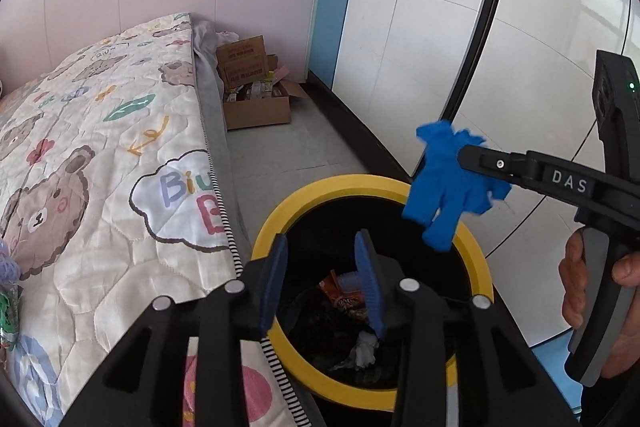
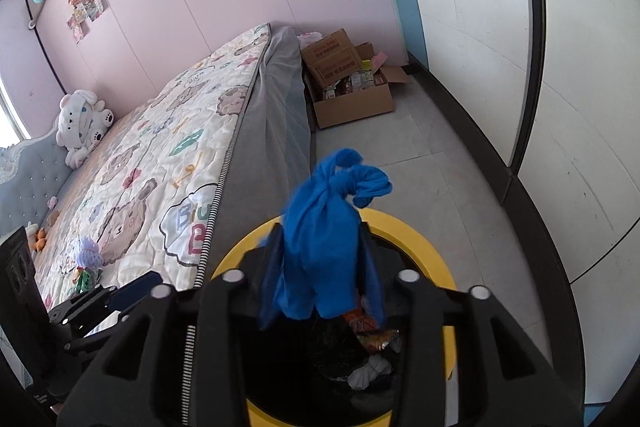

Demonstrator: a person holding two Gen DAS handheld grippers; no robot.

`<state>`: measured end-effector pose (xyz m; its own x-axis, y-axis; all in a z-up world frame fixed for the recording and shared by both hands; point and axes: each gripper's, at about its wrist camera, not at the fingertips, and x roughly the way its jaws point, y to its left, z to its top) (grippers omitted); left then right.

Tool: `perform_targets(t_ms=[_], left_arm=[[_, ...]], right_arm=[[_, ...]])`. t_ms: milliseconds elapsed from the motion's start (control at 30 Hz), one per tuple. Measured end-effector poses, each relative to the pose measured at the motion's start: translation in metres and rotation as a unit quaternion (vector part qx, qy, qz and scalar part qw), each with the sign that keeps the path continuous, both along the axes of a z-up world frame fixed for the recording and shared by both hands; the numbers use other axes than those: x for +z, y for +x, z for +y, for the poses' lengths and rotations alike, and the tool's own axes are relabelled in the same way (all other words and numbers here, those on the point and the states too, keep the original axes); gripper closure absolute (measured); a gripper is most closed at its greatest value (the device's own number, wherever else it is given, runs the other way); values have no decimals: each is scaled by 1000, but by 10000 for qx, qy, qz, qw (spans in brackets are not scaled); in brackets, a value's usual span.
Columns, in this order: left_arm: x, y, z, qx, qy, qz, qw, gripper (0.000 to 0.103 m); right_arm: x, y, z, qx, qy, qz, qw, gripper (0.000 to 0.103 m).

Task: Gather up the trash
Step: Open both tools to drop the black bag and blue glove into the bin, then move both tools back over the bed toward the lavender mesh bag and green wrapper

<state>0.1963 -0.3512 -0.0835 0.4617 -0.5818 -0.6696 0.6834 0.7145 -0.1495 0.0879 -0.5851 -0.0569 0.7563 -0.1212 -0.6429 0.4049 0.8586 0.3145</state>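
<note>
Blue glove [image 2: 320,239] between right gripper [image 2: 322,267] fingers.

A bed [image 2: 152,163] with a bear-print quilt [image 1: 100,155] stands along the pink wall [image 2: 208,7]. A cardboard box [image 2: 352,99] sits on the grey floor [image 2: 440,179], near white cabinet doors [image 1: 400,27].

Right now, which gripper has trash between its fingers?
The right gripper: a blue rag hangs between its fingers above the yellow-rimmed bin. The left gripper is empty.
</note>
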Motion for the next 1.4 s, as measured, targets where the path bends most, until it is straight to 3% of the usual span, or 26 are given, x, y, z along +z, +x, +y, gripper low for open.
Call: perform_targets(t_ms=[33,233,433,867,1400], left_arm=[[2,0,3,53,-23,-32,10000,55],[15,5,28,388,-107,-151,9991,31],[30,12,64,844,-132,-361,9957,17],[42,28,163,1757,11,-583,9827,12],[23,45,286,2810,250,-494,9581,12]], right_arm=[[1,-1,-1,-19,-6,-2,10000,61],[6,-9,2,-83,-5,-31,10000,54],[19,-11,19,58,-66,-124,9999,49],[46,20,93,801,-99,-305,9963,37],[48,103,212,1878,-32,-219,9820,36]])
